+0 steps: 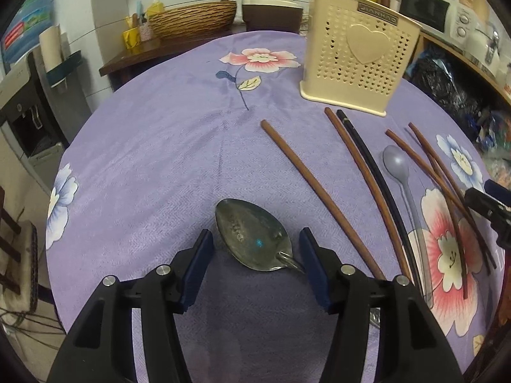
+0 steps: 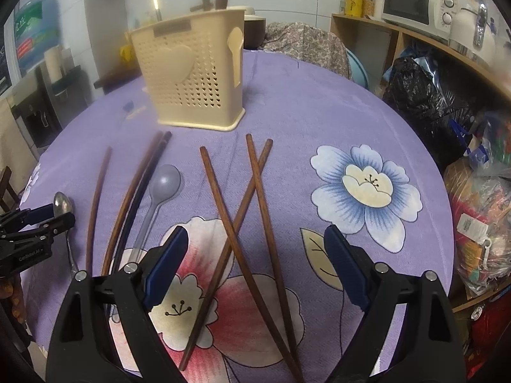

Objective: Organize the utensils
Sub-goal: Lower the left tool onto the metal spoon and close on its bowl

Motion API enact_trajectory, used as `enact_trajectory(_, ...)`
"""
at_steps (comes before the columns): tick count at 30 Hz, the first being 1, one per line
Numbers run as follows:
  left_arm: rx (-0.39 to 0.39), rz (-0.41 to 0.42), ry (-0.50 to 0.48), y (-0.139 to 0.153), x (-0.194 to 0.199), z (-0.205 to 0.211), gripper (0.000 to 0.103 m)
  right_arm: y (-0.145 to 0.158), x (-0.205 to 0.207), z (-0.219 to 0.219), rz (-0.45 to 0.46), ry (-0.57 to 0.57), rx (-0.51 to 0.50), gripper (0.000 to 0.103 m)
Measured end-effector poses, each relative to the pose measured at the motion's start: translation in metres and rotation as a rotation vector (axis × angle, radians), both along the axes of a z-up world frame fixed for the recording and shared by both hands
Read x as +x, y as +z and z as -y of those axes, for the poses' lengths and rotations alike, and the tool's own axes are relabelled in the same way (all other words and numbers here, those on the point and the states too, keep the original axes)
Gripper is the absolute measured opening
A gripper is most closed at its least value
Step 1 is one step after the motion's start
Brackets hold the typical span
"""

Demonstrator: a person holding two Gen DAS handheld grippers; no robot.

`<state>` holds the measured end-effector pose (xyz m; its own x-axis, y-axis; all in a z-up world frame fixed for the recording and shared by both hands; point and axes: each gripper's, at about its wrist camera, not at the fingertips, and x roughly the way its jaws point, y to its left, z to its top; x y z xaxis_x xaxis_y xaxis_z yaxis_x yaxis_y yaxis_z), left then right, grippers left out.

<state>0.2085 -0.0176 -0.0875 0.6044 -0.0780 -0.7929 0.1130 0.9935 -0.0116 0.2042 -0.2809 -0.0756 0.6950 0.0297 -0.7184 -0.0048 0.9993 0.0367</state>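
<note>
A metal spoon (image 1: 252,239) lies on the purple cloth, its bowl between the fingers of my left gripper (image 1: 255,233). The jaws stand open and the left pad is clear of the bowl. The spoon's handle runs under the right finger. To the right lie several brown chopsticks (image 1: 319,191), one black chopstick (image 1: 377,178) and a lilac plastic spoon (image 1: 396,162). A cream perforated cutlery holder (image 1: 357,60) with a heart stands upright behind them. My right gripper (image 2: 255,233) hovers open over crossed brown chopsticks (image 2: 252,191), holding nothing. In the right wrist view the left gripper (image 2: 32,223) sits at the far left.
The round table wears a flowered purple cloth (image 1: 159,143). A wicker basket (image 1: 191,19) and bottles stand on a counter behind. A microwave (image 2: 412,0) sits on shelves at the right, with a black bag (image 2: 421,95) and packed bags close to the table's edge.
</note>
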Motion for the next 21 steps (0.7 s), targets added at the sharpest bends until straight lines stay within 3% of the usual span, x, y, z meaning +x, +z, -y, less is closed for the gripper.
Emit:
enact_trajectory(7, 0.026, 0.004, 0.050, -0.001, 0.014, 0.011, 0.058, -0.002, -0.001, 0.001, -0.003, -0.002, 0.010, 0.086)
enact_trajectory(15, 0.020, -0.036, -0.067, 0.001, 0.047, 0.042, 0.057, 0.000, -0.003, 0.004, 0.007, -0.010, 0.021, 0.086)
enact_trajectory(17, -0.004, -0.033, -0.055, 0.003, 0.045, 0.037, 0.057, 0.000, -0.004, 0.006, 0.009, -0.016, 0.023, 0.086)
enact_trajectory(21, 0.031, 0.014, 0.015, 0.009, 0.027, 0.026, 0.058, 0.000, -0.003, 0.009, 0.012, -0.020, 0.024, 0.086)
